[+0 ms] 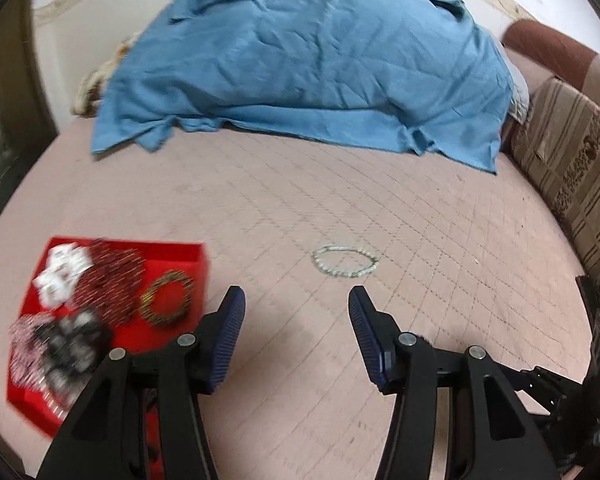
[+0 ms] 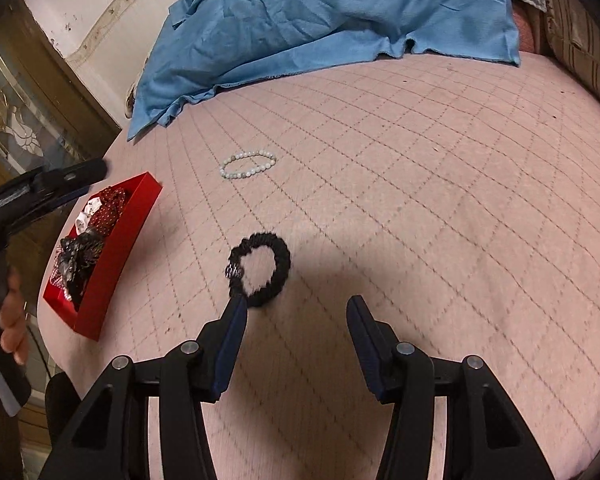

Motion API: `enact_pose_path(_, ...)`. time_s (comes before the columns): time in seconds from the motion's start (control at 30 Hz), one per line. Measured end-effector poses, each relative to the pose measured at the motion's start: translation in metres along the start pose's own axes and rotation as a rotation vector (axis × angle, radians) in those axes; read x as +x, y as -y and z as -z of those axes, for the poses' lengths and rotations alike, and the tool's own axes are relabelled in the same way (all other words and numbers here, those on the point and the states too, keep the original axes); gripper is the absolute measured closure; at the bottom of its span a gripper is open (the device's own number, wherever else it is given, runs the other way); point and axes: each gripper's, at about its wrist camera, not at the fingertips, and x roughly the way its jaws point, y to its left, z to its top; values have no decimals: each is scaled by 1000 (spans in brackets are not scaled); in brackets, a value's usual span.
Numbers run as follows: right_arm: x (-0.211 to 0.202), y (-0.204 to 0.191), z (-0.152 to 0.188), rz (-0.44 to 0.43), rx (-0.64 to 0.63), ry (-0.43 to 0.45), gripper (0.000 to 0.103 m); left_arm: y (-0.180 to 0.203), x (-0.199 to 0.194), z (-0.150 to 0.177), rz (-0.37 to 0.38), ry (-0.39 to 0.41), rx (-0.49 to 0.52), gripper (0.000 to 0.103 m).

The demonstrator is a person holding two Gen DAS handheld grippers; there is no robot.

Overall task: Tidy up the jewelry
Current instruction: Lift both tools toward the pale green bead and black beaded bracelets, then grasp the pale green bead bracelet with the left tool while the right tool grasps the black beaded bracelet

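A red tray [image 1: 188, 249] lies on the pink quilted bed at the left and holds several hair ties and bracelets; it also shows in the right wrist view [image 2: 112, 276]. A pale bead bracelet [image 1: 346, 261] lies on the bed ahead of my open, empty left gripper [image 1: 297, 300]; it also shows in the right wrist view [image 2: 248, 164]. A black scrunchie [image 2: 260, 270] lies on the bed just ahead of my open, empty right gripper [image 2: 298, 307], touching its left fingertip [image 2: 236, 312]. The left gripper [image 2: 52, 184] shows above the tray.
A crumpled blue blanket [image 1: 308, 64] covers the far part of the bed [image 2: 420, 200]. A brown patterned sofa arm [image 1: 572, 168] stands at the right. A cabinet with glass [image 2: 28, 120] stands left of the bed.
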Motion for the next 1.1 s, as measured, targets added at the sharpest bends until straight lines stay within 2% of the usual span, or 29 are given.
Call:
enact_pose_path(0.2,24,-5,-13,24,-48,-4,49,12,64,-15,14,-77,41,51)
enact_pose_path(0.27,31,-8,-16,33,-64,-6,56,14,83,-17,19,-105,39,57)
enact_pose_path(0.33,37,-10,-18,40,-77,-3,58,13,102,-22,32,-129,33,60)
enact_pose_path(0.63,47,-15,-22,57,-118,12,60,13,135,-31,113,-150,66,61)
enact_pose_path(0.8,51,-18,-24,64,-133,14,60,26,142,-32,138,-148,111,61)
enact_pose_path(0.9,54,-19,-24,68,-134,19,62,34,142,-28,123,-151,132,62)
enact_pose_path(0.93,55,-20,-24,75,-137,22,66,41,142,-26,97,-148,156,65)
enact_pose_path(1.0,56,-21,-23,81,-134,27,75,50,140,-22,88,-143,188,97)
enact_pose_path(1.03,56,-20,-24,77,-131,27,86,53,138,-21,108,-148,185,98)
enact_pose_path(1.07,56,-19,-24,64,-124,26,92,55,137,-20,120,-148,184,98)
enact_pose_path(1.1,55,-19,-23,57,-121,25,92,57,135,-18,129,-148,188,98)
